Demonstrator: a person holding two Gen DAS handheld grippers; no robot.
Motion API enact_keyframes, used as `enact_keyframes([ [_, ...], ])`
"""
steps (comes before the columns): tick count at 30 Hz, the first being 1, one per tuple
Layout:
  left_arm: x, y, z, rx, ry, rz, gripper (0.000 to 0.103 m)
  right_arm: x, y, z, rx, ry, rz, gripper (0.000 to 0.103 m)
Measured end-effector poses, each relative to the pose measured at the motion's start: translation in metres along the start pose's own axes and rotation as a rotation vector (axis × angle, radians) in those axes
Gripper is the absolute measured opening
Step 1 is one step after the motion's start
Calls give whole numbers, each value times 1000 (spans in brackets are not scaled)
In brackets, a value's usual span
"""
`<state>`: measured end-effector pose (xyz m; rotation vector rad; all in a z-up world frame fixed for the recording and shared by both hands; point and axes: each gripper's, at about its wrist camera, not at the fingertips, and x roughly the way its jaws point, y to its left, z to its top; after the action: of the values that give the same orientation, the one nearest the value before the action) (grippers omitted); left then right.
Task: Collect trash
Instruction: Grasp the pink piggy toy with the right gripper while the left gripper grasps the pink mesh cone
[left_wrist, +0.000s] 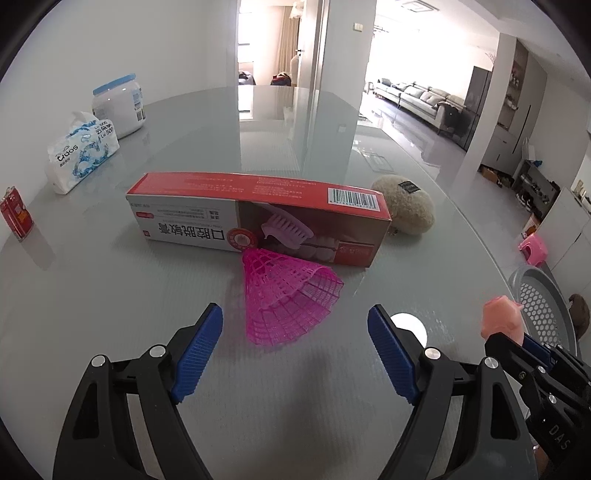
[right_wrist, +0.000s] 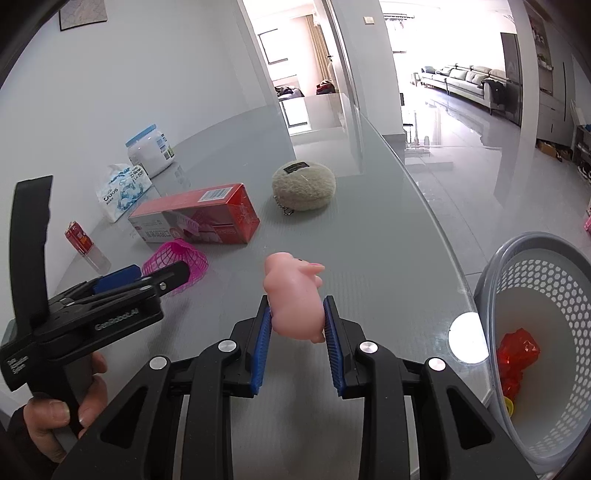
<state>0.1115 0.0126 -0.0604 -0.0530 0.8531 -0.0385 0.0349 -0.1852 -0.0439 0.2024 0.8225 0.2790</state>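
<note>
Two hand-held grippers: right clamps soft pink rubber pig; left gapes empty; pinch flimsy pink mesh cone by its rim.

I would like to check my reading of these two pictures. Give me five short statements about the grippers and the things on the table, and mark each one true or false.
1. The right gripper is shut on the pink pig toy. True.
2. The left gripper is closed on the pink mesh cone. False: its jaws stand open, and the cone lies on the table just ahead of them.
3. The pink mesh cone lies right in front of the red and white box. True.
4. The grey basket is empty. False: a red crumpled wrapper lies inside.
5. The fluffy beige pouch sits in the basket. False: it is on the table, beyond the box.
</note>
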Motion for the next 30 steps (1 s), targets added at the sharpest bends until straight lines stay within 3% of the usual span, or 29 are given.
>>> enact_keyframes([
  [14,32,-5,15,-10,64,47,79,-3,-17,2,31,-2,35,27],
  [18,37,-6,17,0,76,58,63,-4,-20,2,37,0,39,27],
  [30,17,-4,10,32,25,10,48,-1,-13,6,24,9,32,27],
])
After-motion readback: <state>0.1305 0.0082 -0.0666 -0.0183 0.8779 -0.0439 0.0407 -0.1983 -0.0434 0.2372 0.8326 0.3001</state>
